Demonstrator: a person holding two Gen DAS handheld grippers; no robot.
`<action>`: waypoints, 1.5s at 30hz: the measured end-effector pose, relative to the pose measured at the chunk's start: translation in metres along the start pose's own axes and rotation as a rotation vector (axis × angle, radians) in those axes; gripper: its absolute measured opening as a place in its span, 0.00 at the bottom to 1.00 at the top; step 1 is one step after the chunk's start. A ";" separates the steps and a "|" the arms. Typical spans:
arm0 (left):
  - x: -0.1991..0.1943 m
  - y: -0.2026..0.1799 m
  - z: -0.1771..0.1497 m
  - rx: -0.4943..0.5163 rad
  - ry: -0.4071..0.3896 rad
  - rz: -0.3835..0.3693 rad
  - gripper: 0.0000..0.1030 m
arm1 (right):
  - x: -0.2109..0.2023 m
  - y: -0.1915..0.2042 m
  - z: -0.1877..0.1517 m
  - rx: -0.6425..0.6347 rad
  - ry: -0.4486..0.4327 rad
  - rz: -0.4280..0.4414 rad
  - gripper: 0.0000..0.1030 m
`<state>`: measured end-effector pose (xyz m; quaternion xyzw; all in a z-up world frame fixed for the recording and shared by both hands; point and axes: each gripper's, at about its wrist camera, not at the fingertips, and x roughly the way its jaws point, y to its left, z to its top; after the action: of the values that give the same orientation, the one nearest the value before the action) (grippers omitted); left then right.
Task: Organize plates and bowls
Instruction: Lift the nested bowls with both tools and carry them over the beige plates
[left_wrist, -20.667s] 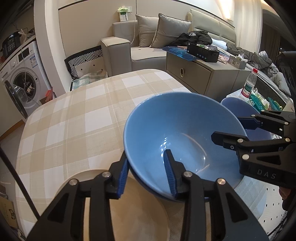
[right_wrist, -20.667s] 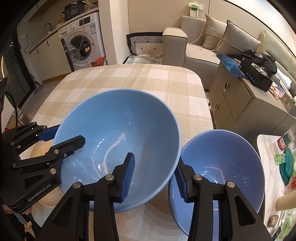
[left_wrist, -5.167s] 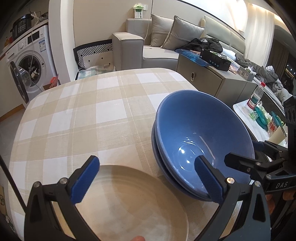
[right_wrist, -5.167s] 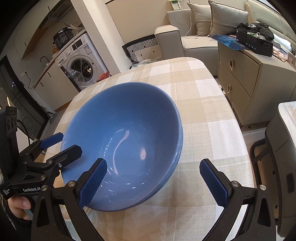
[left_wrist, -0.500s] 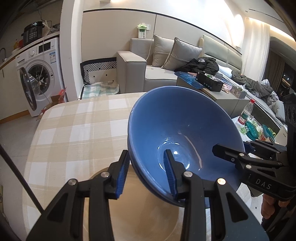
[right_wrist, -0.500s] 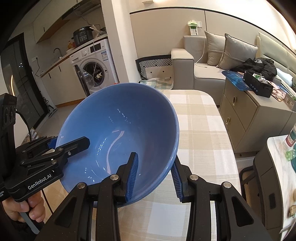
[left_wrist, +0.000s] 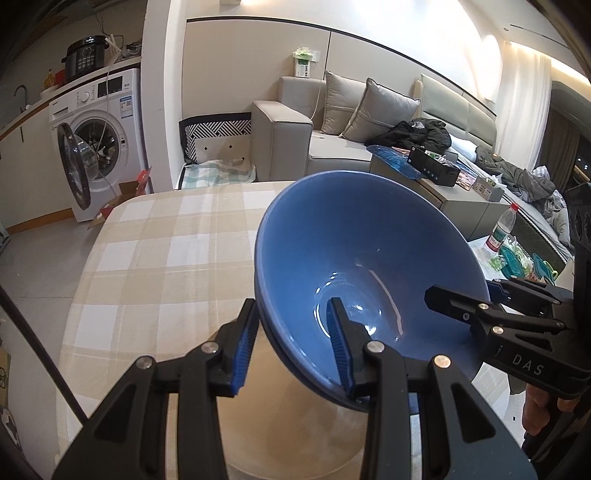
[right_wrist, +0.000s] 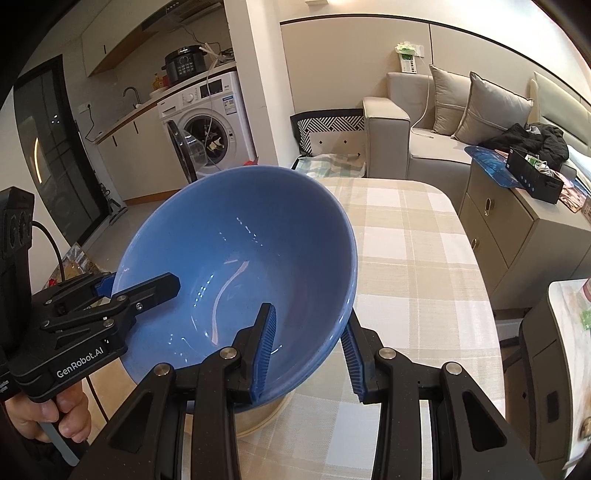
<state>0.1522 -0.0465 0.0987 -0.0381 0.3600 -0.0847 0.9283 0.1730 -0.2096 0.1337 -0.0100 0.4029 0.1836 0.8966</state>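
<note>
Beige plate (left_wrist: 295, 424) half under blue bowls (left_wrist: 369, 258)

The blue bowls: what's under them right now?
Below the lifted blue bowls, gripped on opposite rims by the left tool and right tool, sits the beige plate on the checked tablecloth. The bowls hide the plate's far part.

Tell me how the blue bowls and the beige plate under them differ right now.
The stacked blue bowls are deep and glossy; the beige plate is flat and matte. The bowls are tilted, clamped at opposite rims by the left claw and right claw; the plate lies flat on the checked table, ungripped. Both are round.
</note>
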 end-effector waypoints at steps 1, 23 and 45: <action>-0.001 0.002 -0.001 -0.003 0.002 0.004 0.36 | 0.001 0.002 -0.001 0.000 0.003 0.004 0.34; -0.020 0.032 -0.041 -0.065 0.051 0.076 0.36 | 0.022 0.042 -0.025 -0.035 0.079 0.079 0.34; -0.011 0.043 -0.057 -0.082 0.106 0.090 0.36 | 0.039 0.052 -0.035 -0.040 0.134 0.085 0.34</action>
<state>0.1117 -0.0033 0.0584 -0.0554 0.4131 -0.0301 0.9085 0.1538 -0.1548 0.0887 -0.0229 0.4584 0.2286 0.8585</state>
